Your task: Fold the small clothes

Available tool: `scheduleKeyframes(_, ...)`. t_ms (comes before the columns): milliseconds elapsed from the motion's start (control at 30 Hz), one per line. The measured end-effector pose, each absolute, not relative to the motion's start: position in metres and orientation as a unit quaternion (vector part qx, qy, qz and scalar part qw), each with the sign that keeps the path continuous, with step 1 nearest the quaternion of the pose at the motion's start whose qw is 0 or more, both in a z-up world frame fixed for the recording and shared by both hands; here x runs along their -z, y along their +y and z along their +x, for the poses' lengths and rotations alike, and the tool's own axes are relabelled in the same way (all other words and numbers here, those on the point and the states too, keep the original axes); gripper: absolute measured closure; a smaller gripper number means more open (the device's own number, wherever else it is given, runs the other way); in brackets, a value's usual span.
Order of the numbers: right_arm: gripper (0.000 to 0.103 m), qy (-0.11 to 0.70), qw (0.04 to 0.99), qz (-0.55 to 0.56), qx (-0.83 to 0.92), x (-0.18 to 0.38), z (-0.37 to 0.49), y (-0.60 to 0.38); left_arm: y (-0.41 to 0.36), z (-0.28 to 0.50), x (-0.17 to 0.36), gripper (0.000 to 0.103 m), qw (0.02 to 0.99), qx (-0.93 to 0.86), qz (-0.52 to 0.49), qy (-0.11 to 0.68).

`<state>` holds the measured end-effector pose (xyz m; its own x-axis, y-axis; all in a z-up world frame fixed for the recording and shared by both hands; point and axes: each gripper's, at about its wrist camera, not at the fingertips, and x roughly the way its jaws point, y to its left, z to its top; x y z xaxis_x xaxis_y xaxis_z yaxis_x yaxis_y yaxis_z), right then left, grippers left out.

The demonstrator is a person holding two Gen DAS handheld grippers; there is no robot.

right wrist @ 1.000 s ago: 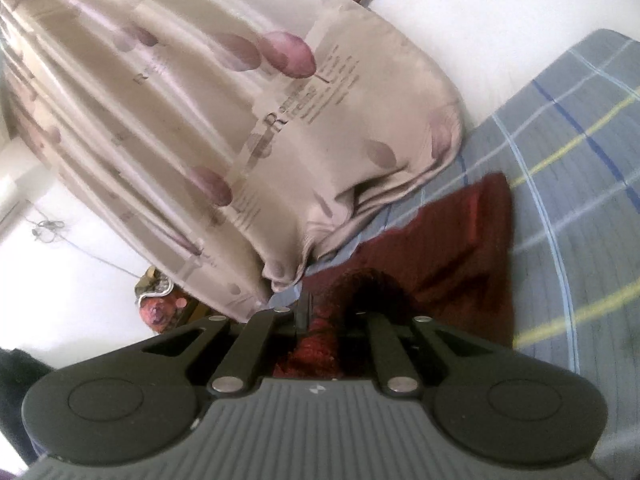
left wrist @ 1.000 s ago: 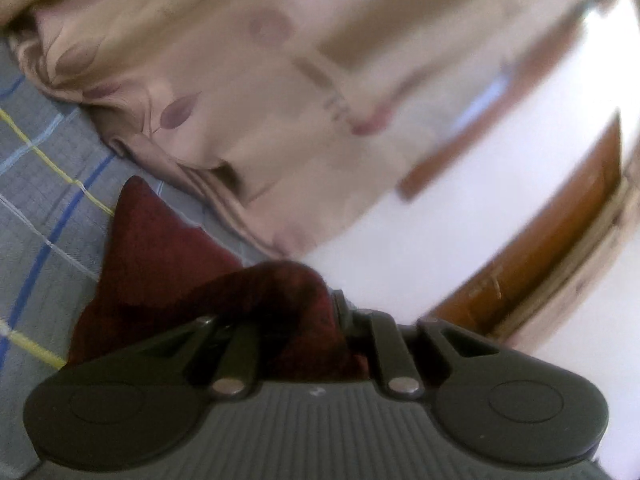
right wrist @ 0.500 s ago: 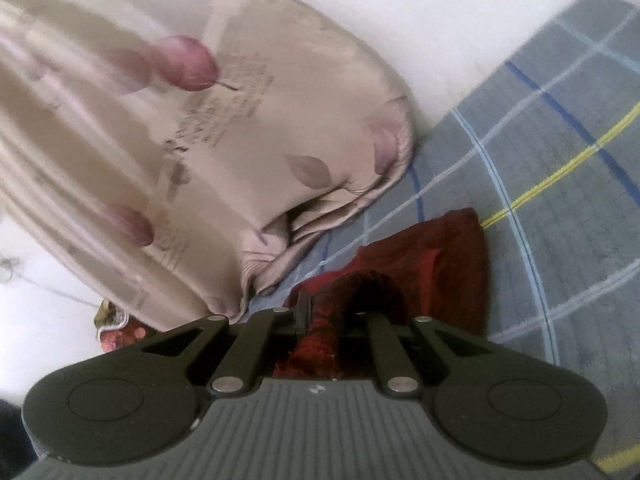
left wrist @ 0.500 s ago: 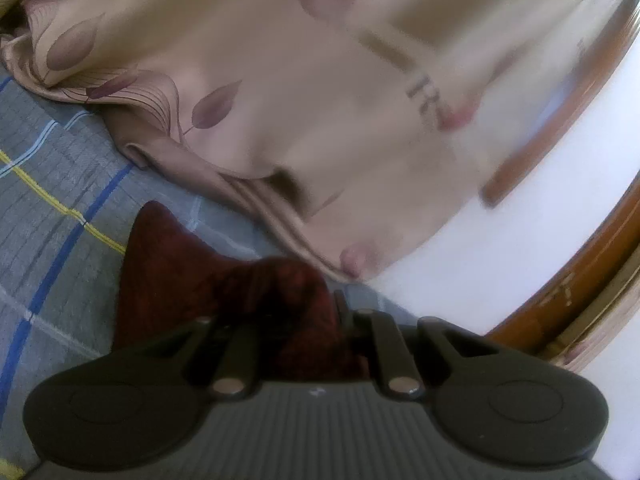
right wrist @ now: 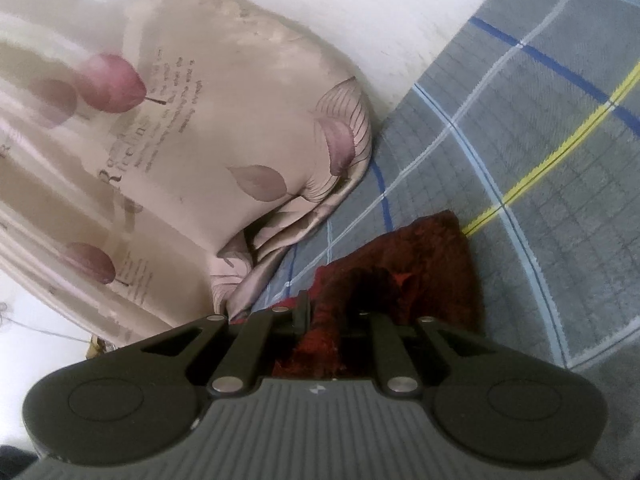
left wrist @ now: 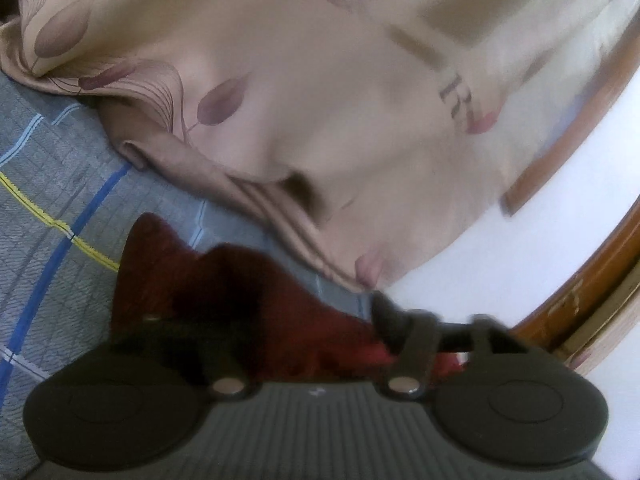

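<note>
A small dark red garment (left wrist: 168, 280) lies on the grey checked bed sheet (left wrist: 48, 184). In the left wrist view my left gripper (left wrist: 280, 320) has its fingers spread wide apart with a bunch of the red cloth lying between them; it looks open. In the right wrist view the same red garment (right wrist: 432, 256) lies on the sheet (right wrist: 540, 140), and my right gripper (right wrist: 336, 316) is shut on a bunched edge of it, low over the bed.
A beige curtain with purple leaf prints (left wrist: 300, 100) hangs down onto the bed right behind the garment; it also shows in the right wrist view (right wrist: 180, 140). A white wall (left wrist: 500, 272) and a wooden frame (left wrist: 592, 280) stand beyond.
Both grippers have come down toward the bed with the red garment. The left gripper's fingers have spread apart; before they were shut on the cloth.
</note>
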<state>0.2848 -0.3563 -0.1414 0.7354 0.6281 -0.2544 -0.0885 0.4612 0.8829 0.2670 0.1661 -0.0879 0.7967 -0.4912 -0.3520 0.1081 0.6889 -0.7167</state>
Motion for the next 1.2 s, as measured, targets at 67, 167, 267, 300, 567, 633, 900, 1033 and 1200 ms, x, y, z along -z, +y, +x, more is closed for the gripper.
scheduleKeyframes(67, 0.086, 0.289, 0.804, 0.471, -0.22, 0.143, 0.287, -0.355, 0.169, 0.266, 0.086, 0.012, 0.877, 0.161, -0.374, 0.255)
scheduleKeyframes(167, 0.08, 0.289, 0.798, 0.484, -0.214, 0.146, 0.29, -0.354, 0.179, 0.261, 0.081, 0.005, 0.886, 0.138, -0.389, 0.21)
scheduleKeyframes(267, 0.061, 0.275, 0.801, 0.493, -0.198, 0.145, 0.288, -0.357, 0.188, 0.261, 0.075, 0.005, 0.888, 0.129, -0.393, 0.201)
scheduleKeyframes(300, 0.056, 0.266, 0.799, 0.502, -0.195, 0.145, 0.287, -0.36, 0.19, 0.26, 0.074, 0.005, 0.888, 0.13, -0.394, 0.201)
scheduleKeyframes(567, 0.039, 0.205, 0.819, 0.499, -0.195, 0.127, 0.262, -0.378, 0.171, 0.242, 0.078, 0.005, 0.903, 0.157, -0.322, 0.237)
scheduleKeyframes(633, 0.039, 0.211, 0.837, 0.46, -0.207, 0.116, 0.259, -0.369, 0.161, 0.24, 0.082, 0.005, 0.904, 0.17, -0.303, 0.25)
scheduleKeyframes(900, 0.039, 0.247, 0.885, 0.313, -0.24, 0.085, 0.281, -0.306, 0.131, 0.239, 0.082, 0.005, 0.931, 0.139, -0.207, 0.267)
scheduleKeyframes(1033, 0.039, 0.285, 0.898, 0.274, -0.192, 0.099, 0.3, -0.294, 0.135, 0.247, 0.082, 0.005, 0.942, 0.078, -0.172, 0.277)
scheduleKeyframes(1200, 0.038, 0.292, 0.904, 0.271, -0.156, 0.12, 0.285, -0.302, 0.163, 0.244, 0.089, 0.005, 0.937, 0.009, -0.188, 0.293)
